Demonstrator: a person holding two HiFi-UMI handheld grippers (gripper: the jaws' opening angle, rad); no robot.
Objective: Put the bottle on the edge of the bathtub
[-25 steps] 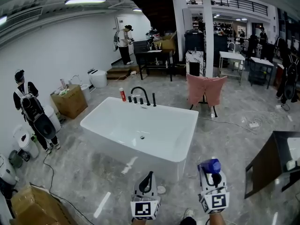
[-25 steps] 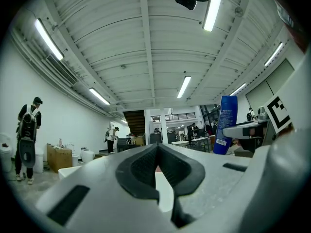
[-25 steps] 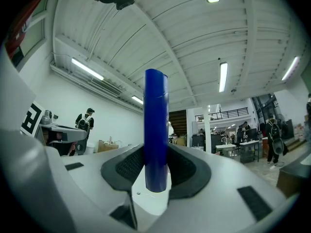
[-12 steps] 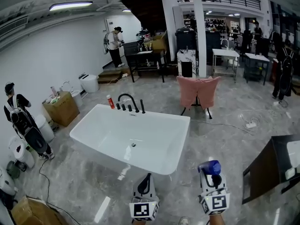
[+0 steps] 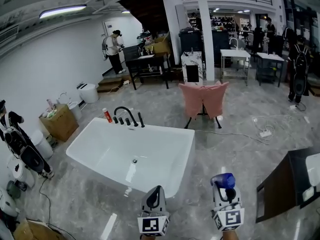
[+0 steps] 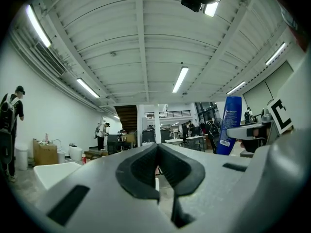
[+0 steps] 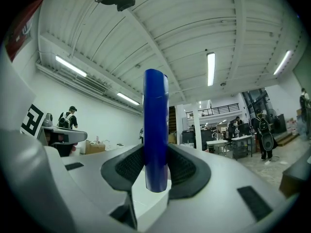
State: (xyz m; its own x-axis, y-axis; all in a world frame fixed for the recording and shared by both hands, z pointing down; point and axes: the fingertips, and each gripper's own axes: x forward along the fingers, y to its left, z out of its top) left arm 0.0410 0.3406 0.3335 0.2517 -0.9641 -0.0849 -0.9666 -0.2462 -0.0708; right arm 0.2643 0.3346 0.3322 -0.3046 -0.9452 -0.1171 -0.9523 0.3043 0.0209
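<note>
A blue bottle (image 7: 155, 130) stands upright between the jaws of my right gripper (image 7: 156, 166), whose pads press on both its sides. In the head view the right gripper (image 5: 224, 188) is at the bottom right with the blue bottle (image 5: 224, 180) sticking out above it. My left gripper (image 5: 155, 196) is beside it at the bottom centre, jaws shut with nothing between them; the left gripper (image 6: 157, 165) points level across the room. The white bathtub (image 5: 183, 139) lies ahead and to the left, its near corner just beyond the left gripper.
A black faucet set (image 5: 126, 117) and a small red bottle (image 5: 107, 115) stand on the tub's far rim. A pink chair (image 5: 202, 99) is behind the tub, a dark cabinet (image 5: 282, 184) at the right. A cardboard box (image 5: 59, 121) and several people are around the room.
The view has shifted: the bathtub and room have slid left and slightly up in the head view. Both grippers keep their places in the frame, the bottle still held.
</note>
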